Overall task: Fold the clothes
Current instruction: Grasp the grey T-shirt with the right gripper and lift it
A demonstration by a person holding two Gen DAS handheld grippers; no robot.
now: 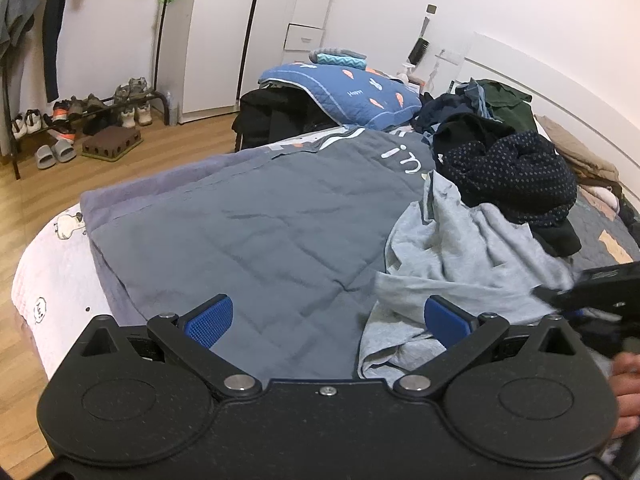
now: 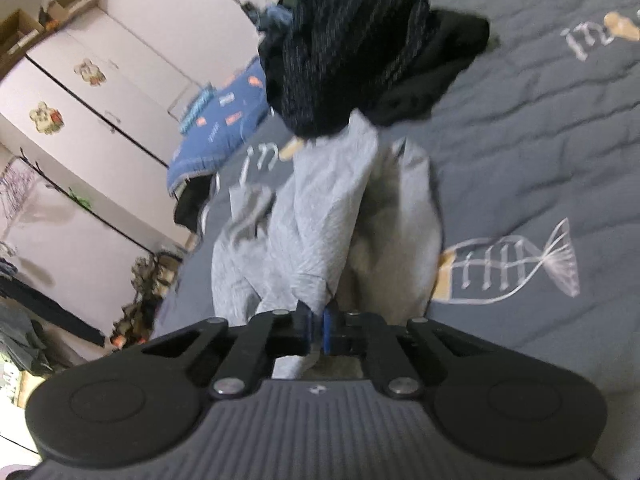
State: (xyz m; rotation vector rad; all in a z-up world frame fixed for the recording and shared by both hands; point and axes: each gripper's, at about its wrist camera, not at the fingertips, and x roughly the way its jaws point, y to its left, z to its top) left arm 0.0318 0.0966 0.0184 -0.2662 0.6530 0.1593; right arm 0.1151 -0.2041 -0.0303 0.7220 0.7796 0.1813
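Note:
A crumpled light grey garment (image 1: 460, 252) lies on the dark grey quilt (image 1: 240, 220), its far end tucked under a pile of dark clothes (image 1: 516, 176). My left gripper (image 1: 328, 316) hangs open just above the quilt, its right pad at the garment's near left edge, nothing between the pads. In the right wrist view the same grey garment (image 2: 320, 220) stretches away toward the dark dotted pile (image 2: 344, 48). My right gripper (image 2: 316, 330) is shut on a pinched fold of the garment's near edge. The right gripper (image 1: 592, 292) also shows at the left wrist view's right edge.
A blue pillow (image 1: 340, 88) and black bag sit at the bed's far end. More clothes, green and beige, are heaped at the right by the wall. A shoe rack (image 1: 80, 116), wardrobe (image 1: 224, 32) and wooden floor lie left of the bed. A hand (image 1: 626, 392) holds the right gripper.

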